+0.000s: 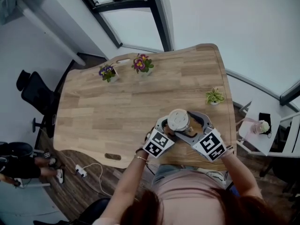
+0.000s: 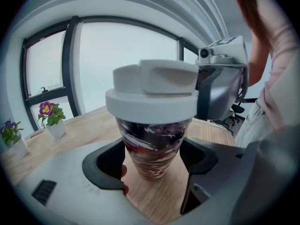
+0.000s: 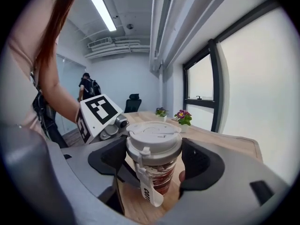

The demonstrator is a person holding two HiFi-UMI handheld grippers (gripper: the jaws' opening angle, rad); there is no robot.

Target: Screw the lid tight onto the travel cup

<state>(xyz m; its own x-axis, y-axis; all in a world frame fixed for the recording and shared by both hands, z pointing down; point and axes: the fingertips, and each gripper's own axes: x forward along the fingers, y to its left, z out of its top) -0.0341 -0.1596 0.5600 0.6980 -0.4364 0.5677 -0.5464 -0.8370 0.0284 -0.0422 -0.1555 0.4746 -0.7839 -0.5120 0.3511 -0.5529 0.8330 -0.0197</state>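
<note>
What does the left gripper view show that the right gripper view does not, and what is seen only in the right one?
Only the left gripper view: the right gripper's camera, behind the cup.

Only the right gripper view: the white strap hanging from the lid, the left gripper's marker cube, a ceiling light, an office chair and a person standing at the back.

Both: the travel cup with its white lid, the wooden table, the potted flowers and the window.

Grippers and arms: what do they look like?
Both the left gripper and right gripper are grey with black pads and a white cube of black square markers. Arms bare below a pink top; thin bracelet on left wrist.
</note>
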